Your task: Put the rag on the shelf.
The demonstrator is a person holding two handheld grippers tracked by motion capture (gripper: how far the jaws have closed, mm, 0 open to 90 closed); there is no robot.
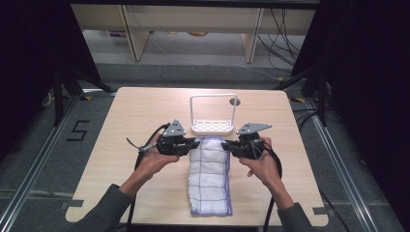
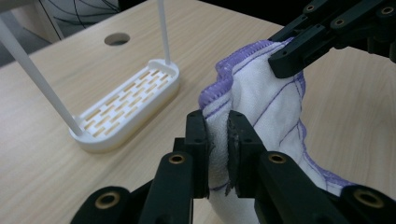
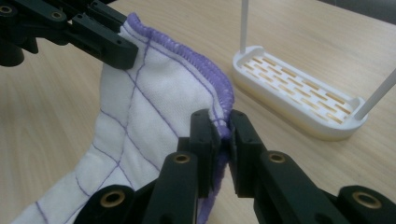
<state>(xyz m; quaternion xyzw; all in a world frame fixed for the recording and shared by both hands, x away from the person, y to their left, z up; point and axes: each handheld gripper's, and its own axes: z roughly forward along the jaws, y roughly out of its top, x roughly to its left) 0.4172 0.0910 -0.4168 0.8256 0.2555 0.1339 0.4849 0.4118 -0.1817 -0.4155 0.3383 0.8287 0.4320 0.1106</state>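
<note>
From the high view, we see the cloth (image 1: 210, 176) lying lengthwise on the wooden surface (image 1: 140, 111), its far end lifted between the left gripper (image 1: 194, 143) and the right gripper (image 1: 227, 145), just in front of the white rack (image 1: 212, 126).

In the left gripper view, we see its fingers (image 2: 198, 140) nearly closed, pinching a fold of the white, purple-edged cloth (image 2: 266, 107), with the rack (image 2: 126, 109) beside it.

In the right gripper view, its fingers (image 3: 241, 140) clamp the cloth's purple hem (image 3: 212, 74).
</note>
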